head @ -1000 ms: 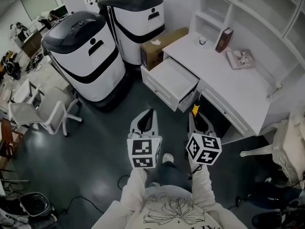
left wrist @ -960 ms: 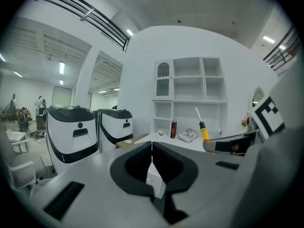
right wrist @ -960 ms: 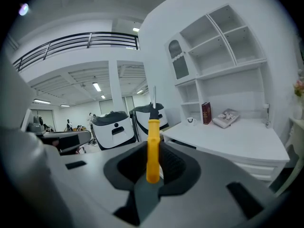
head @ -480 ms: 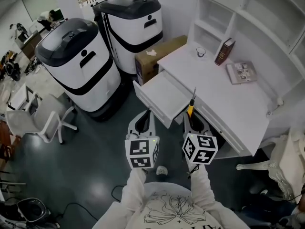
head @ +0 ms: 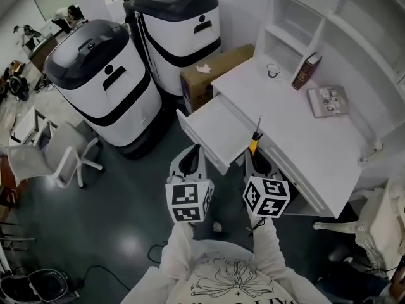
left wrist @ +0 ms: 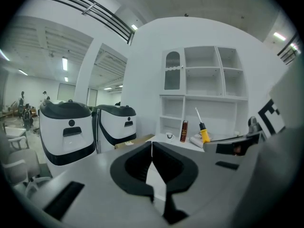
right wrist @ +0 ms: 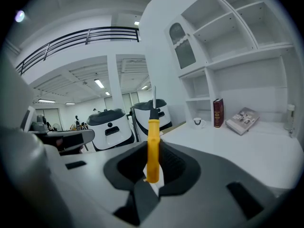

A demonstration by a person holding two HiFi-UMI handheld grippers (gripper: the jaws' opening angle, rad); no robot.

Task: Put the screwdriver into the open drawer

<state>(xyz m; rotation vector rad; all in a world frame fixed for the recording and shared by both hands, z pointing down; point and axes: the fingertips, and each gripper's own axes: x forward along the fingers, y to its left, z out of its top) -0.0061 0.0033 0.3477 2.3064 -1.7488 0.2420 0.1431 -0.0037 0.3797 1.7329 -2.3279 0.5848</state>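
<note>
A screwdriver (head: 255, 142) with a yellow handle and thin metal shaft stands upright in my right gripper (head: 254, 154), which is shut on the handle (right wrist: 152, 148). In the head view its tip reaches over the right front corner of the open white drawer (head: 218, 129). The drawer sticks out of the white desk (head: 297, 132) and looks empty. My left gripper (head: 196, 149) is beside the right one, just short of the drawer's front. Its jaws (left wrist: 152, 148) meet with nothing between them. The left gripper view also catches the screwdriver (left wrist: 204, 133) at right.
Two big white-and-black machines (head: 104, 75) (head: 180, 24) stand left of the desk, with a cardboard box (head: 212, 68) wedged between them and it. A red book (head: 306, 70), a cup (head: 273, 70) and a booklet (head: 328, 101) are on the desktop. A white chair (head: 57, 154) is at left.
Both grippers have moved toward the desk together. The drawer front now lies right before the jaws, and the screwdriver's shaft overlaps the drawer's corner. Both grips are unchanged.
</note>
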